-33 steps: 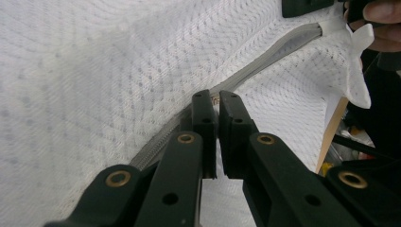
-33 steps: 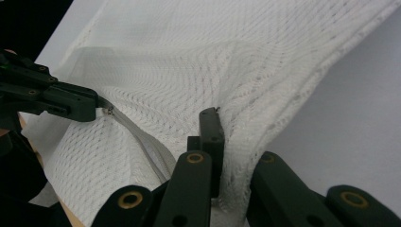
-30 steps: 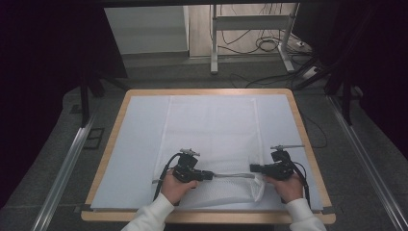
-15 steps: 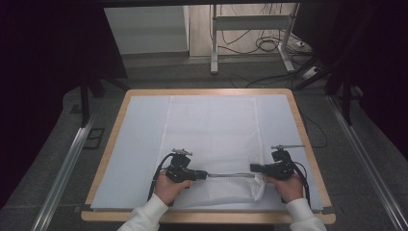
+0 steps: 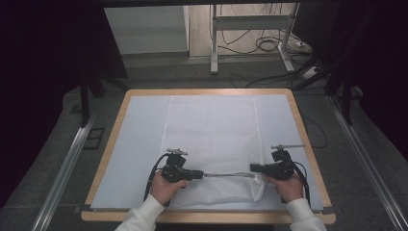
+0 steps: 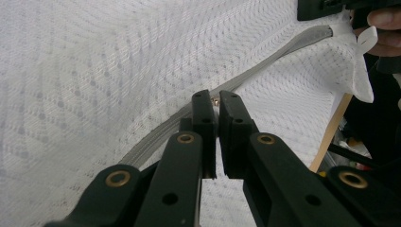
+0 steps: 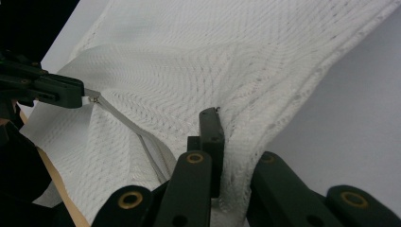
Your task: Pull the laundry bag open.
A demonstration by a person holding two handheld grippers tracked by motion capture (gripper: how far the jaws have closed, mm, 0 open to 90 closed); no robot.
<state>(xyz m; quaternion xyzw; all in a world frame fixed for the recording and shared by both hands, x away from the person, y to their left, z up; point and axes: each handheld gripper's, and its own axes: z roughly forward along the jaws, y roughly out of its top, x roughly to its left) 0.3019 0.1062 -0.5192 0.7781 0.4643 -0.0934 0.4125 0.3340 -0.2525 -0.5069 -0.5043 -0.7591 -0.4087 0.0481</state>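
White mesh laundry bag (image 5: 211,139) spread flat on the bench (image 5: 308,144), near edge lifted, zipper (image 5: 226,175) stretched taut between the two grippers. Left gripper (image 6: 213,106) with jaws pinched together on the zipper pull; right gripper (image 7: 227,123) with jaws clamped on the bag's corner fabric. Light, limp, snag-prone mesh, best held at seam or zipper tape; pull itself tiny, mostly hidden.

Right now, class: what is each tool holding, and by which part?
Left tool pinches the zipper pull of the white mesh bag. Right tool grips the bag's mesh at the zipper's far end.
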